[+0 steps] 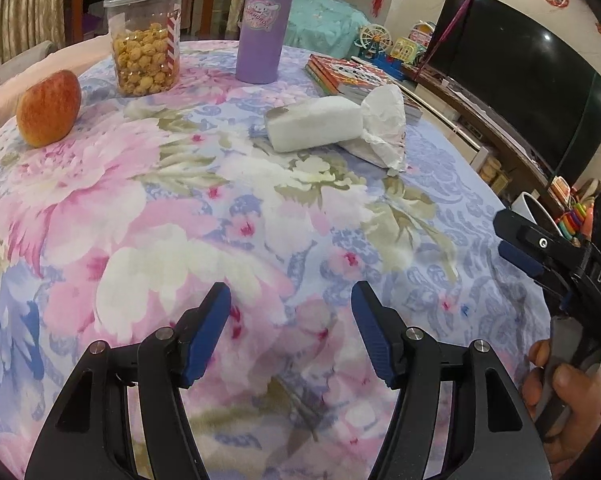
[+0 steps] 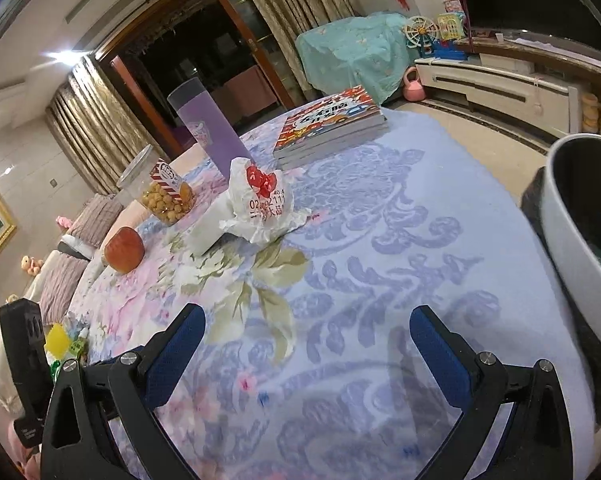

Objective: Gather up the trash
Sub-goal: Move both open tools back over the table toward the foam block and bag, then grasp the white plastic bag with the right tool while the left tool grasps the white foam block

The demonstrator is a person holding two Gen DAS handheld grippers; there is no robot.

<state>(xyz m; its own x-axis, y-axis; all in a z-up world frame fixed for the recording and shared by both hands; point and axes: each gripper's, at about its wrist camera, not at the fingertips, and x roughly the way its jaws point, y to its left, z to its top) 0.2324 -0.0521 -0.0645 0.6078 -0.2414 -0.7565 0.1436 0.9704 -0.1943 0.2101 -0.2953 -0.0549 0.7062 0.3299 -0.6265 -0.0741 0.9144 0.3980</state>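
Now, my fingers: both pairs stand wide and hold nothing; my left gripper (image 1: 290,330) and my right gripper (image 2: 306,354) hover over bare cloth on the worktop (image 1: 204,216).
Trash: a crumpled white wrapper (image 1: 382,130) with a white foam-like block (image 1: 314,126) pushed against it, lying together toward the far side of the worktop, just in front of the stack of books (image 2: 330,126).
Way from the fingers: well ahead of both pairs; a little to the right of straight ahead in my left view, ahead and to the left in my right view, so it lies between my two lines of reach.
Nearer hand: I judge neither is clearly closer; the wrapper's open end faces my right side.
Long axis: the block lies flat, its length running left to right across my left view, slightly tilted; the wrapper bunches at its right end.
Pointing: from my right view the wrapper's printed, crumpled mouth turns toward me, the block trailing away behind it to the left.
Bin: a white bin (image 2: 580,240) with a dark liner stands off the worktop's edge on my right.
Not trash, I judge: the apple (image 1: 48,108), the popcorn jar (image 1: 146,40), the purple flask (image 1: 262,24).
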